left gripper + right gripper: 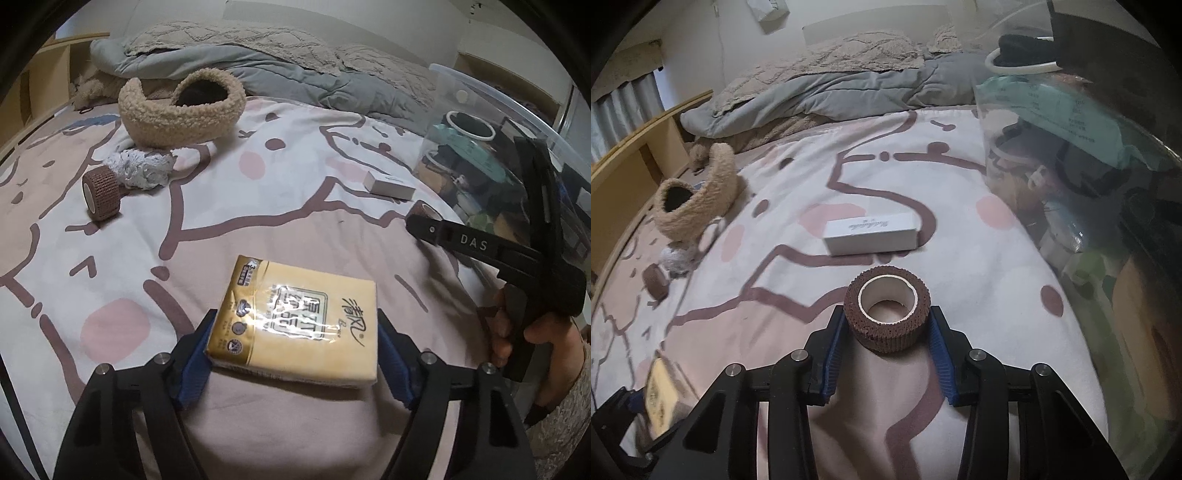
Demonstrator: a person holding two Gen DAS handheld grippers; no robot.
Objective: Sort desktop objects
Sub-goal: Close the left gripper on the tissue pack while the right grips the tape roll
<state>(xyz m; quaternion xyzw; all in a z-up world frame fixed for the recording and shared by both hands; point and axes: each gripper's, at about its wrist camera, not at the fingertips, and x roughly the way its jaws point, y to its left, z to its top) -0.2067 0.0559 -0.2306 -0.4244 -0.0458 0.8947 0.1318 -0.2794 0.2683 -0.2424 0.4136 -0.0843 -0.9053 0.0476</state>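
**Both grippers loaded; the bin lies to the right**

The left gripper (295,354) clamps a yellow tissue pack (295,321) at the lower centre of its view, blue pads pressed on the pack's two long sides, so its long axis runs straight ahead, away from the camera. The right gripper (888,325) brackets a brown tape roll (886,314) at the centre of its view, the roll standing on end with its core facing up; the pads meet its sides, so it looks gripped, though it may also rest on the bedsheet (979,295).

The clear bin (517,147) fills the right edge of both views. It sits just beside the right gripper and farther from the left one, so the roll probably has the shorter trip.

A white box (871,232) lies crosswise ahead of the roll. A second brown roll (101,194), a lace scrap (138,170) and a fleece basket (181,110) wait at the upper left of the left view.
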